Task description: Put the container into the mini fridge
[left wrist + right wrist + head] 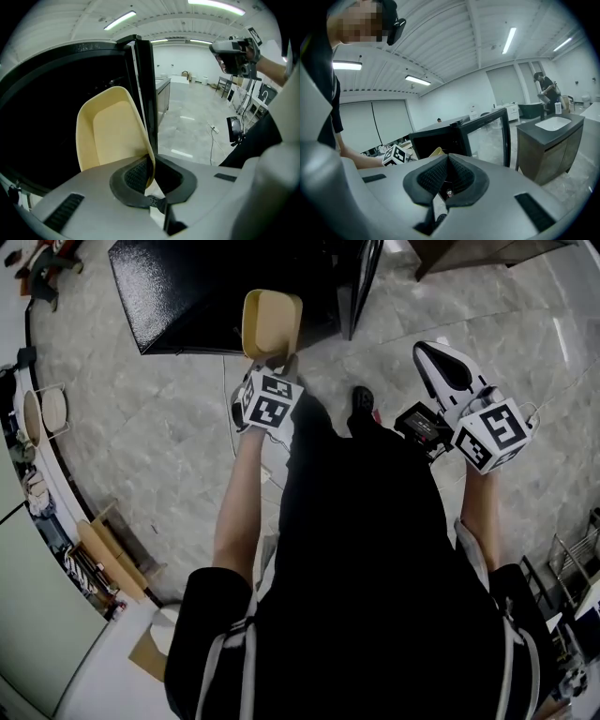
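A pale marble-patterned floor fills most of the room. On it stands one black mini fridge, its single glass door swung wide open. A person in dark clothes stands facing the fridge's open front with one gripper in each hand, two in all.

There is one container, a cream-coloured tub with rounded corners. It is in the air just before the open front of the fridge, near the side where the door hangs. The left gripper has its jaws clamped on a thin edge of the tub's wall, so the tub stands out beyond the jaws. Its long axis runs straight on from the gripper toward the fridge. Seen from that gripper, the dark inside of the fridge lies to the left of and behind the tub, and the door's edge stands just to its right. The tub looks empty.

The right gripper hangs well apart, off to the right of the door. Its jaws are closed together with nothing between them.

The left arm is plainly the nearer one. By my reading, the tub needs to go forward and a little left, clear of the door's edge.
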A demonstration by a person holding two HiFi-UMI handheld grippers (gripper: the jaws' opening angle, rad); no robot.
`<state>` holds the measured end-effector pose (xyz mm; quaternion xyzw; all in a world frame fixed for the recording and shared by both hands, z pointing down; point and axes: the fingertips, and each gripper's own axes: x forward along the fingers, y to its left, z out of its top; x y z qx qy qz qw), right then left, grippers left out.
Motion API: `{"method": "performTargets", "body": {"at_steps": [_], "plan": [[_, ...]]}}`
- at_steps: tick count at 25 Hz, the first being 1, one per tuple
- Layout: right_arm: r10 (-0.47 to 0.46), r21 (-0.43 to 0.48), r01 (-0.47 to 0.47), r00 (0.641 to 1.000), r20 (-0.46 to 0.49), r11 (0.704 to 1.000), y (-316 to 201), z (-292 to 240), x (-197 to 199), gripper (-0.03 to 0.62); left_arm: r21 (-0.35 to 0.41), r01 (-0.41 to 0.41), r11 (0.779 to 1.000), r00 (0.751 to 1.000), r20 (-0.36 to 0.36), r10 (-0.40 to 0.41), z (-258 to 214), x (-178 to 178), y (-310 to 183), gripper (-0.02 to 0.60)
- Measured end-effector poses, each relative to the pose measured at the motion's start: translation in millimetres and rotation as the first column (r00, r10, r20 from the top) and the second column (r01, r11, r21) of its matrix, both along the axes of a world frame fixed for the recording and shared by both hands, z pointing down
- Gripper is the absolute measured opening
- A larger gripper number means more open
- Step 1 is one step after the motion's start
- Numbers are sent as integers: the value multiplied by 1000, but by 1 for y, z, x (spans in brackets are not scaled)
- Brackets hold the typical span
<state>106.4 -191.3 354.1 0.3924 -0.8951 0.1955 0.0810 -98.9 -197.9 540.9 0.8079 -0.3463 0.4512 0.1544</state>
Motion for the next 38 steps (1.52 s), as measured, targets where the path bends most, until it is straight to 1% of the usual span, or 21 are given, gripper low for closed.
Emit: {"method": "performTargets", "body": {"at_steps": [6,9,11,14,15,17,19,22,26,30,33,36,38], "plan": [[89,-15,-90,996,-11,996,-18,7,-10,18,-4,-69,998,997,44,69,31,-20,-51,41],[141,-30,-142,990,-24,989,-22,11,-21,18,-13,-126,992,989,72,127,52,-30,-71,41],[179,-41,-180,983,-29,983,-23,15,-28,18,-14,-192,981,975,112,192,69,-35,-81,41],[223,-57,-224,974,-31,973,-24,22,-39,18,-6,-296,955,940,174,293,94,-37,-92,41],[232,-62,-233,972,-33,970,-25,24,-43,18,-8,-321,947,931,178,317,101,-36,-94,41],[251,-72,-254,967,-42,965,-26,27,-49,18,-19,-346,938,924,166,344,110,-34,-99,41],[282,-85,-285,958,-48,955,-23,31,-56,18,-30,-356,934,923,147,356,117,-34,-103,41],[309,-95,-313,950,-49,945,-18,38,-63,18,-41,-374,927,915,150,376,131,-38,-108,41],[337,-108,-342,939,-61,934,-12,45,-66,18,-66,-372,926,909,179,378,151,-44,-124,41],[365,-119,-372,928,-75,921,-8,49,-65,18,-86,-359,929,902,225,370,168,-55,-145,41],[384,-126,-392,920,-82,911,-5,51,-61,18,-66,-346,936,900,258,351,174,-59,-163,41],[398,-134,-407,913,-93,903,-2,52,-56,18,-21,-330,944,891,324,319,172,-67,-183,41],[401,-135,-411,911,-97,901,-2,52,-55,18,2,-316,949,887,355,295,170,-71,-194,41]]}}
